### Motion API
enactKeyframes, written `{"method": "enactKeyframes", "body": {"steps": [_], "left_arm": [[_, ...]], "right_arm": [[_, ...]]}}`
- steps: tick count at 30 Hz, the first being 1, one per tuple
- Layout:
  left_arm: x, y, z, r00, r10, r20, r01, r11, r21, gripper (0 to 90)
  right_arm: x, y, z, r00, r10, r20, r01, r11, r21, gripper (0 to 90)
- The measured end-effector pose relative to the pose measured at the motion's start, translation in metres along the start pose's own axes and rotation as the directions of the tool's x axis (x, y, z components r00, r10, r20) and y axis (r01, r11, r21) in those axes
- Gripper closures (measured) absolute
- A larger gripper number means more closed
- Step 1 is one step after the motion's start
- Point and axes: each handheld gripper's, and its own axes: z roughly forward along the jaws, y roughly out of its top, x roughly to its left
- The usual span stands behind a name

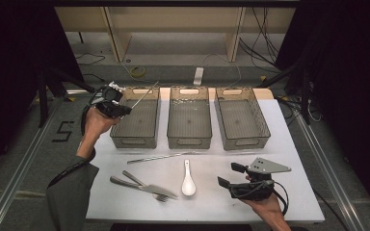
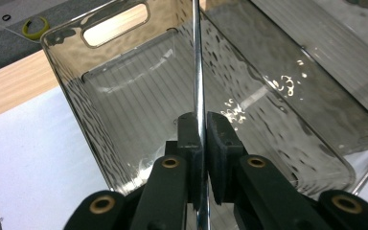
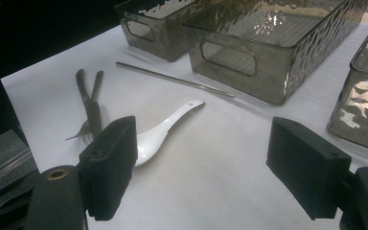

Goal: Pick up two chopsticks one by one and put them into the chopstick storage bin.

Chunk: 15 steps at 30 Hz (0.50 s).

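Observation:
My left gripper (image 1: 124, 110) is shut on a thin metal chopstick (image 1: 144, 95), held over the left end of the left smoky-grey bin (image 1: 136, 142). In the left gripper view the chopstick (image 2: 199, 72) runs straight up between the closed pads (image 2: 190, 136), above the bin's ribbed floor (image 2: 139, 91). My right gripper (image 1: 229, 174) rests near the table's front right, open with nothing between its jaws. In the right gripper view this gripper (image 3: 211, 177) points across the white sheet toward a white spoon (image 3: 158, 136).
A second chopstick (image 1: 166, 156) lies in front of the bins. A fork and knife (image 1: 144, 186) lie crossed at the front left, beside the spoon (image 1: 188, 180). The middle bin (image 1: 189, 143) and right bin (image 1: 243, 143) stand in the same row.

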Motion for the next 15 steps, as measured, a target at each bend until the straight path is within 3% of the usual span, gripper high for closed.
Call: {"method": "enactKeyframes", "body": {"steps": [15], "left_arm": [[0.012,-0.011,0.014,0.9974,-0.070,-0.019,0.070,0.9975,0.007,84.4]], "right_arm": [[0.000,0.000,0.000,1.0000,-0.001,-0.004,0.001,1.000,-0.003,26.6]]}}
